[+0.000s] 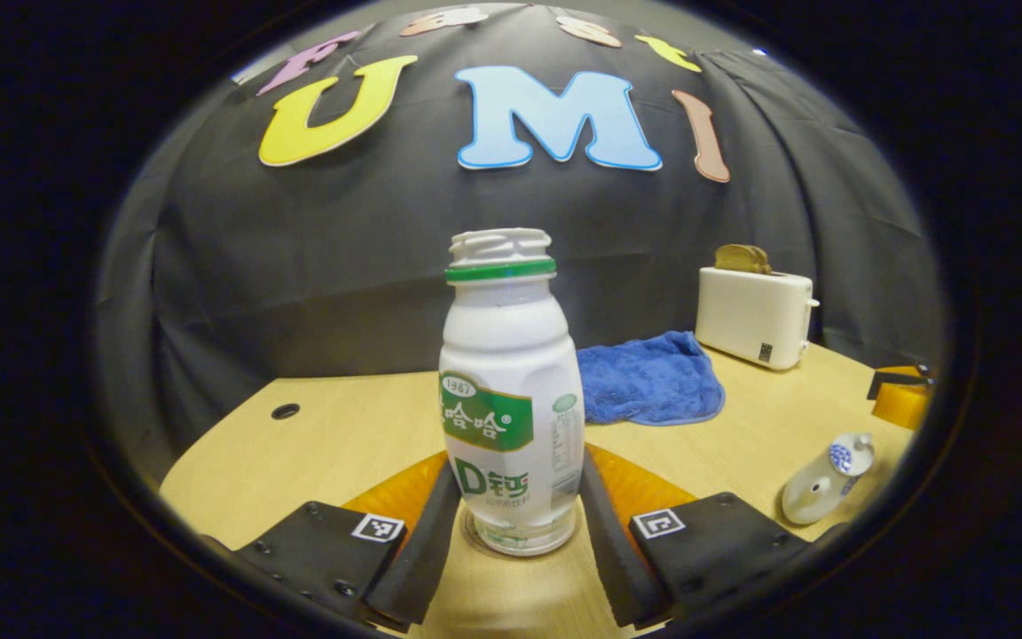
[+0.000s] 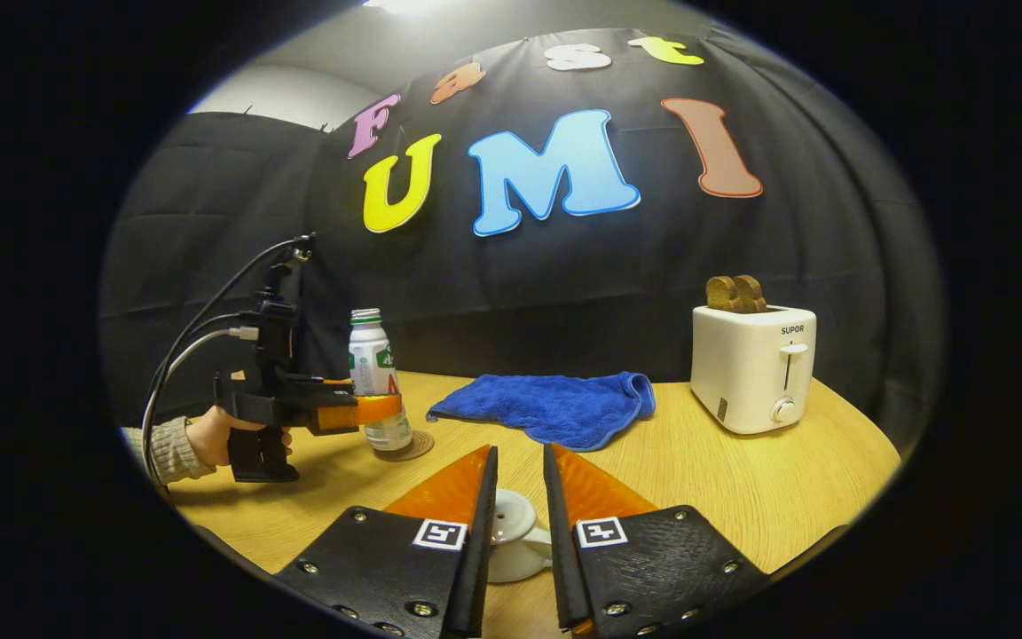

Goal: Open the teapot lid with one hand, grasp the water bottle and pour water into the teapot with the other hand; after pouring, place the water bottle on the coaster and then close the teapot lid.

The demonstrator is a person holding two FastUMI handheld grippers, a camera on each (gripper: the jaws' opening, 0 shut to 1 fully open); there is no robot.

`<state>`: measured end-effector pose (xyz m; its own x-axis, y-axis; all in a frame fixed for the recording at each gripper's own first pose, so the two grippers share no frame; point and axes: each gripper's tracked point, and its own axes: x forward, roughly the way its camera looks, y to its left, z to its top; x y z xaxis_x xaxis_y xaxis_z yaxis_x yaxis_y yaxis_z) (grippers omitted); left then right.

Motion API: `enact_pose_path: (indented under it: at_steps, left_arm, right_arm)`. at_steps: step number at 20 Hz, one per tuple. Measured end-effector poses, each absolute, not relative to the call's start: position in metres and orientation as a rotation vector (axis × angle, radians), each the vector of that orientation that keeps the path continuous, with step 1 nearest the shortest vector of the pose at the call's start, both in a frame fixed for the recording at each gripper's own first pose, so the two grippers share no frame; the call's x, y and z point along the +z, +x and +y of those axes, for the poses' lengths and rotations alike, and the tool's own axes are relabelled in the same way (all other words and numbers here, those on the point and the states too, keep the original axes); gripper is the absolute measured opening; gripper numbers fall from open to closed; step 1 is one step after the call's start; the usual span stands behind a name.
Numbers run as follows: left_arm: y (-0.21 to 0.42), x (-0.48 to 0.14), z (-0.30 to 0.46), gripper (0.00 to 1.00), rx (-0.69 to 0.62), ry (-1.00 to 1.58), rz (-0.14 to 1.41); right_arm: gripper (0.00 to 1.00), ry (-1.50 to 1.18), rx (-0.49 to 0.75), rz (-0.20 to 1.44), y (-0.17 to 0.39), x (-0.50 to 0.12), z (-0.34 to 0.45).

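Note:
An uncapped white water bottle (image 1: 511,399) with a green label stands upright between the fingers of my left gripper (image 1: 520,461), and both pads touch its lower sides. In the right gripper view the same bottle (image 2: 371,355) rests on a round brown coaster (image 2: 406,447), with the left gripper (image 2: 360,410) around it and a hand behind. My right gripper (image 2: 520,451) hovers with its jaws a narrow gap apart over the white teapot (image 2: 515,532). In the left gripper view the teapot (image 1: 817,493) carries its blue-patterned lid (image 1: 850,456), with the right gripper (image 1: 901,401) just beyond it.
A blue cloth (image 2: 555,404) lies crumpled at the back middle of the wooden table (image 2: 742,488). A white toaster (image 2: 752,366) holding brown bread slices stands at the back right. A cable hole (image 1: 285,411) sits in the table's far left.

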<state>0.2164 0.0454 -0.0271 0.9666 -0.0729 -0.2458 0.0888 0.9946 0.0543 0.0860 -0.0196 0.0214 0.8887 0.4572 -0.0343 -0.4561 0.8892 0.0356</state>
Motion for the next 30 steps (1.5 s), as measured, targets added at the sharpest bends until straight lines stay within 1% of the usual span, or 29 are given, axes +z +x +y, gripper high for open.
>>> enact_pose_path:
  at_steps: [1, 3, 5, 7, 10, 13, 14, 17, 20, 21, 22, 25, 30]
  left_arm:
    - [0.220, -0.029, 0.047, 0.72, -0.082, 0.060, 0.255]
    - [0.226, -0.033, 0.050, 0.84, -0.071, 0.059, 0.266]
    - [0.228, -0.033, 0.050, 0.84, -0.070, 0.053, 0.260]
    - [0.229, -0.035, 0.051, 0.73, -0.071, 0.055, 0.264]
    - [0.229, -0.035, 0.049, 0.86, -0.073, 0.055, 0.268]
    - [0.228, -0.030, 0.050, 0.92, -0.072, 0.033, 0.250]
    - [0.227, -0.029, 0.049, 0.97, -0.073, 0.031, 0.246]
    - [0.219, -0.027, 0.049, 0.97, -0.067, 0.072, 0.250]
    - [0.201, -0.026, 0.047, 0.92, -0.070, 0.093, 0.243]
    - [0.193, -0.026, 0.046, 0.92, -0.070, 0.085, 0.241]
    - [0.185, -0.027, 0.047, 0.97, -0.064, 0.076, 0.237]
    - [0.163, -0.025, 0.049, 0.97, -0.044, 0.051, 0.223]
    - [0.119, -0.002, 0.047, 0.97, -0.034, 0.035, 0.157]
  right_arm:
    - [0.31, 0.021, 0.473, 0.044, 0.087, 0.020, -0.019]
    - [0.31, 0.009, 0.473, 0.046, 0.087, 0.019, -0.018]
    - [0.31, -0.004, 0.474, 0.048, 0.087, 0.018, -0.016]
    - [0.31, -0.016, 0.474, 0.053, 0.087, 0.015, -0.015]
    - [0.31, -0.019, 0.486, 0.045, 0.084, 0.018, -0.012]
    - [0.31, -0.014, 0.482, 0.041, 0.086, 0.018, -0.014]
    - [0.31, -0.008, 0.481, 0.039, 0.086, 0.019, -0.015]
    - [0.31, 0.008, 0.476, 0.027, 0.085, 0.023, -0.017]
    - [0.31, 0.024, 0.462, -0.003, 0.082, 0.034, -0.019]
    - [0.31, 0.030, 0.460, -0.017, 0.079, 0.038, -0.018]
    - [0.31, 0.031, 0.463, -0.030, 0.076, 0.041, -0.015]
    - [0.31, 0.034, 0.462, -0.046, 0.066, 0.044, -0.008]
    - [0.31, 0.053, 0.339, -0.078, 0.037, 0.048, -0.012]
